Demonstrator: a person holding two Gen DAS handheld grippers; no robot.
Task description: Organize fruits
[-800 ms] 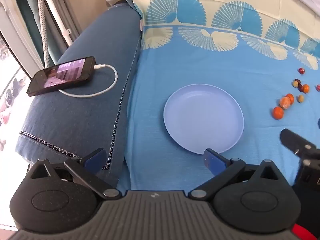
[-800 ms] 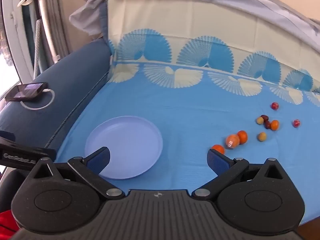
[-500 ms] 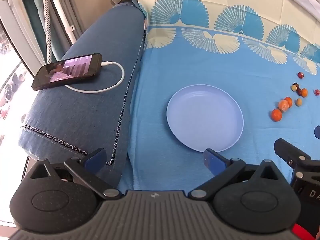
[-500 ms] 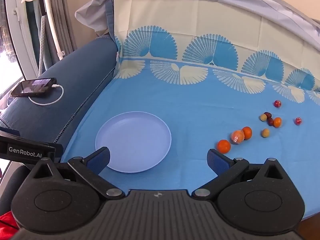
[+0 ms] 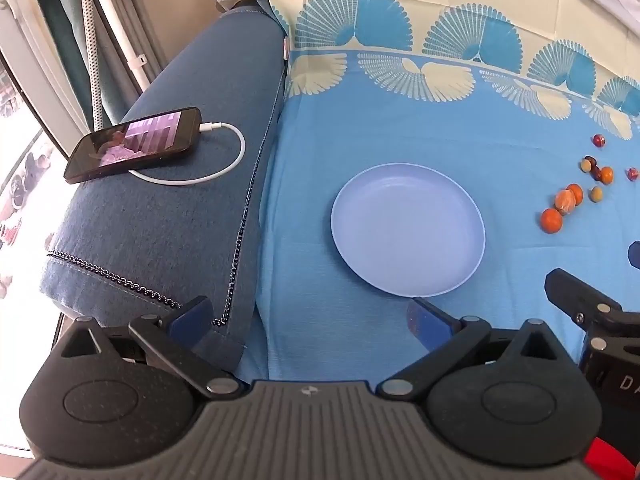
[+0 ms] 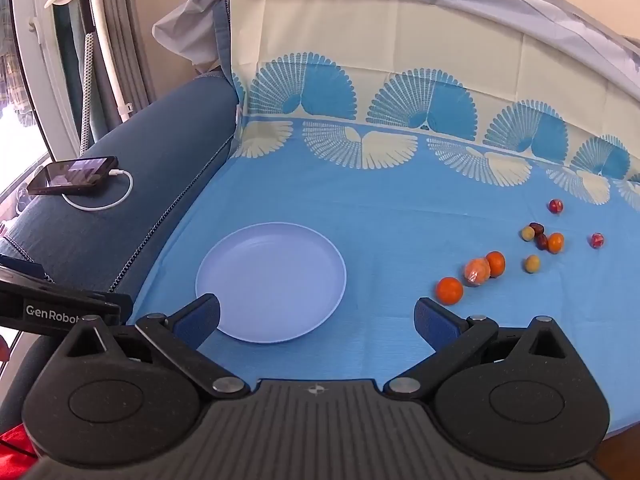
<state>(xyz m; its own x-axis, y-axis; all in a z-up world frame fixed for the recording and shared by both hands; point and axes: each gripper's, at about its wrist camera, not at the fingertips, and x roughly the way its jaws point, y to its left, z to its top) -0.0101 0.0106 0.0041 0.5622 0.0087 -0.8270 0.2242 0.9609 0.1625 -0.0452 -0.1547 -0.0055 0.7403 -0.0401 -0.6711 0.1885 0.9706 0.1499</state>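
Note:
A pale blue plate [image 5: 408, 228] [image 6: 272, 280] lies empty on the blue patterned sheet [image 6: 380, 200]. To its right sit several small fruits: an orange [image 6: 449, 290] [image 5: 551, 220] nearest, a wrapped orange [image 6: 477, 271], another orange [image 6: 496, 263], then small yellow, dark and red ones [image 6: 543, 240] [image 5: 596, 172]. My left gripper [image 5: 308, 316] stands open over the near edge of the sheet, left of the plate's front. The right gripper [image 6: 316, 316] is open above the plate's near right rim, nothing between its fingers.
A phone [image 5: 134, 144] [image 6: 74, 174] with a white charging cable [image 5: 224, 160] rests on the blue sofa arm [image 5: 172, 216] at the left. Curtains and a window lie beyond it. The right gripper's body [image 5: 592, 312] shows at the left view's right edge.
Both views have drawn back and tilted a little; plate and fruits sit slightly farther from the fingers. Both grippers stay open. Nothing on the sheet moved.

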